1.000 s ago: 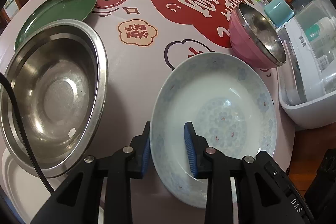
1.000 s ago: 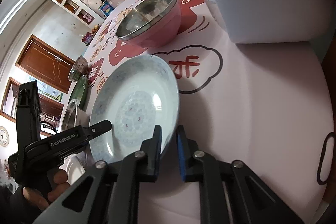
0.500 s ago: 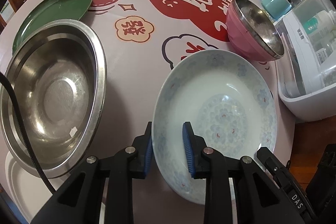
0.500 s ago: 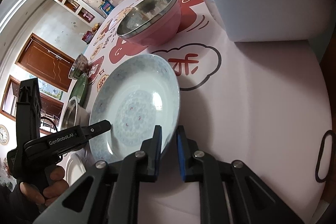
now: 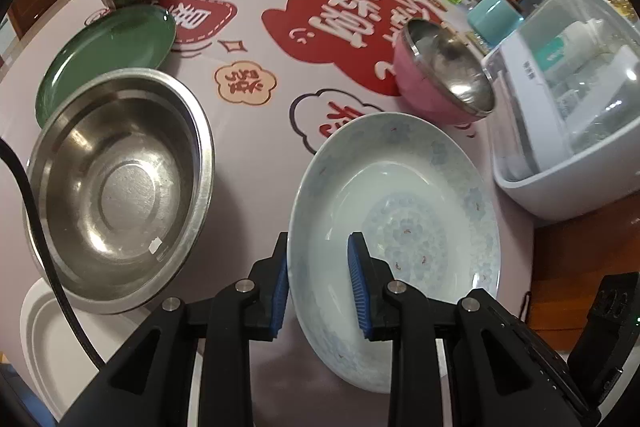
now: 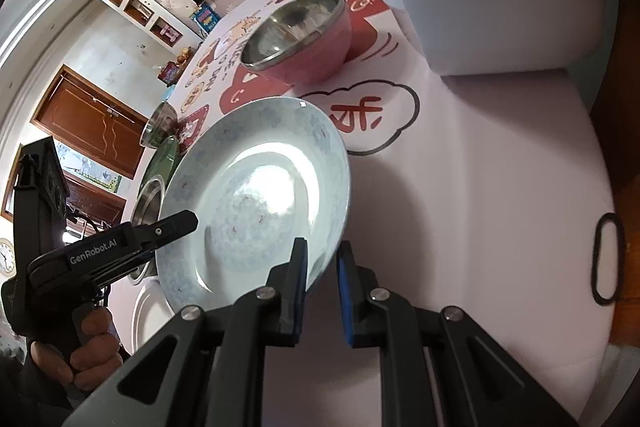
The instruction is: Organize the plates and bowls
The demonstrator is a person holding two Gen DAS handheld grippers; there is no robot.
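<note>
With the steel bowl (image 5: 116, 187) to its left, the left gripper (image 5: 318, 283) clamps the near rim of the plate (image 5: 396, 227), the right gripper (image 6: 322, 275) pinches the opposite rim narrowly, and the plate has risen, tilted, ready for stacking.

table (image 5: 280, 75) | on it: 3 bowls, green plate (image 5: 108, 55), white tray (image 5: 44, 339), dish rack (image 5: 568, 131)
</note>
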